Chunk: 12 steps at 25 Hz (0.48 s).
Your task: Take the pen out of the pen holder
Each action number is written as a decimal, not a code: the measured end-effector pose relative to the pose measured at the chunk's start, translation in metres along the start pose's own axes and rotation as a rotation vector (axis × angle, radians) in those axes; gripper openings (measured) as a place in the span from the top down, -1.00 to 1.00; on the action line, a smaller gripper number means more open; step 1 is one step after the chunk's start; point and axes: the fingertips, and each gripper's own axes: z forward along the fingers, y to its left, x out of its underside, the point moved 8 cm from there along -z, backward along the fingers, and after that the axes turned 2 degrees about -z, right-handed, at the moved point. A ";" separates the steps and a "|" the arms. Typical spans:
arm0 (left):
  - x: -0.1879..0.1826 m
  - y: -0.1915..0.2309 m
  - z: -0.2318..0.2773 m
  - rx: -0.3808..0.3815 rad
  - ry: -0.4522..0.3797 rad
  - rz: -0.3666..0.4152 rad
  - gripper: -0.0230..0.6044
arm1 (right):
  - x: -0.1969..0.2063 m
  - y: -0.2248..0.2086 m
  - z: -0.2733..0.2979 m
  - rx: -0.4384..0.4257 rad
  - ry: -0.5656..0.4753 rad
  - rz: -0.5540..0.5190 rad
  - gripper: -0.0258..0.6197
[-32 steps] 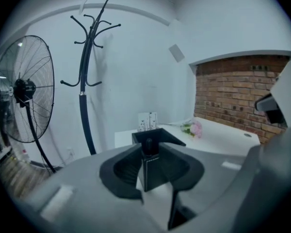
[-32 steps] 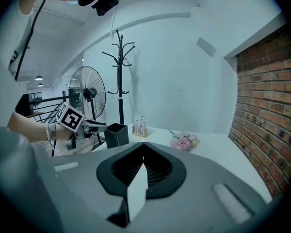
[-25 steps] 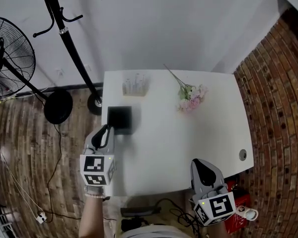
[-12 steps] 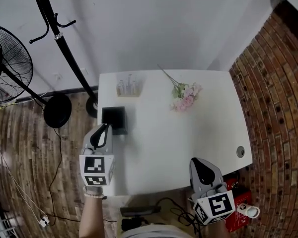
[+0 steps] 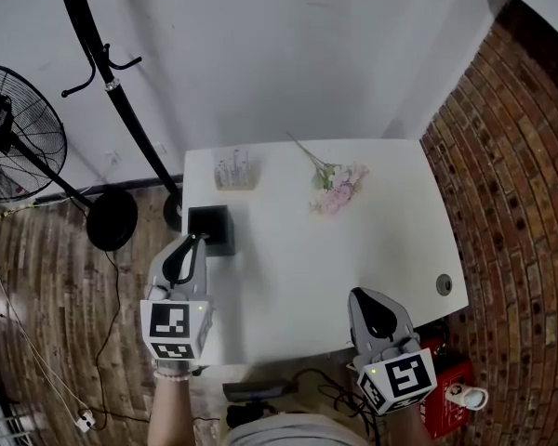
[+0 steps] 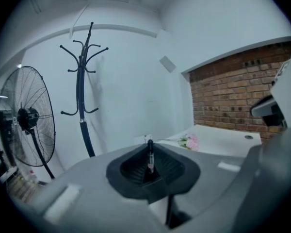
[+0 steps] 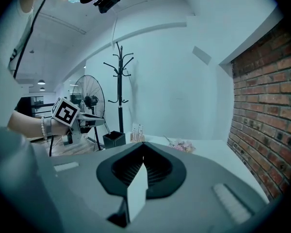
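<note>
One slim pen (image 6: 150, 154) pinched upright between left gripper (image 5: 200, 242) fingers, just closed in on it. Long axis vertical, dark cap above the fingers, clear barrel below. Square black pen holder (image 5: 211, 228) directly beneath, at the white bench (image 5: 353, 249) edge; lower end maybe not yet clear, hard to tell. Right gripper (image 5: 368, 297) fingers pressed together, empty, well apart. Straight lift wanted.

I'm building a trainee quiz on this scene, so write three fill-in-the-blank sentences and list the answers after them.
1. The left claw is shut on a ____.
2. In the head view, the black pen holder stands at the table's ____ edge.
3. The flowers on the table are ____.
Missing words: pen, left, pink.
The left claw's jaws have just been closing, with the pen between them.
</note>
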 end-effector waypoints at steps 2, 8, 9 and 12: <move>-0.012 -0.004 -0.007 -0.004 -0.031 0.014 0.84 | -0.004 -0.001 -0.002 -0.008 -0.016 -0.004 0.91; -0.043 -0.017 -0.031 -0.006 -0.092 0.036 0.84 | -0.013 -0.005 -0.012 -0.023 -0.059 -0.020 0.91; -0.048 -0.019 -0.034 -0.003 -0.101 0.041 0.84 | -0.014 -0.007 -0.014 -0.023 -0.066 -0.022 0.91; -0.063 -0.030 -0.043 0.014 -0.126 0.055 0.84 | -0.019 -0.011 -0.021 -0.016 -0.084 -0.027 0.91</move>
